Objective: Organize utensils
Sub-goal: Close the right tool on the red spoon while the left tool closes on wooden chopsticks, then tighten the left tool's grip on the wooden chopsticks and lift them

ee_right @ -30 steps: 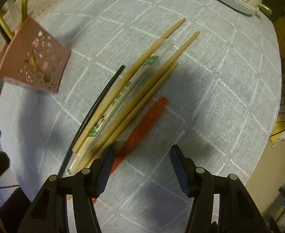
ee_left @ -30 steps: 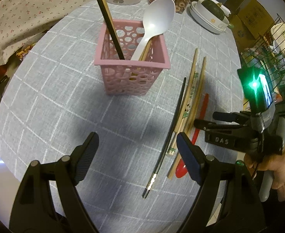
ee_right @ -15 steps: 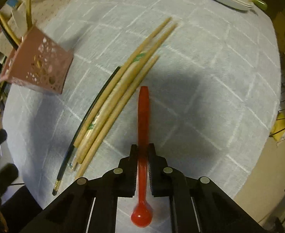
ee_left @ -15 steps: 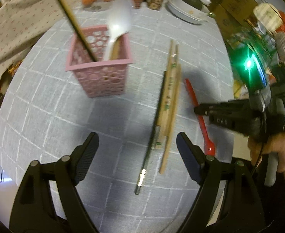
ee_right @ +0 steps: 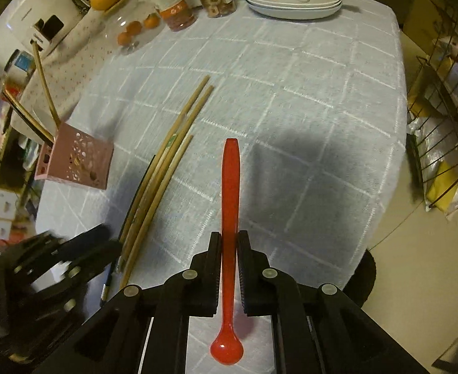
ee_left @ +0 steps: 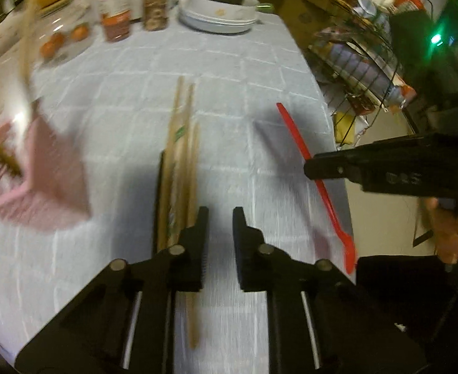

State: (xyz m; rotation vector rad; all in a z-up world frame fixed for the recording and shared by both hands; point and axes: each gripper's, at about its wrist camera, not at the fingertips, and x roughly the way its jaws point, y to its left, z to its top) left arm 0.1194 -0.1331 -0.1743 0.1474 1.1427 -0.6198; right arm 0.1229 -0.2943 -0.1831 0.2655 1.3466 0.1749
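Left wrist view: left gripper (ee_left: pixel 219 218) jaws closing, narrow gap, nothing between them. Three wooden chopsticks (ee_left: pixel 179 168) plus one black chopstick (ee_left: pixel 158 193) lie just left of its left finger. One pink basket (ee_left: pixel 41 180), blurred, further left.

Right wrist view: right gripper (ee_right: pixel 229 243) clamped on one red spoon (ee_right: pixel 231 184), lifted off the checked tablecloth (ee_right: pixel 307 99), bowl end nearest the camera.

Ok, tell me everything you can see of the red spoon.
The red spoon is a slim, glossy, plastic-looking piece: a long flat handle that widens slightly at its squared end and a small round bowl nearest the camera. The right gripper is shut on its handle, fingers pressing either side. It hangs lifted above the checked tablecloth, touching nothing else.
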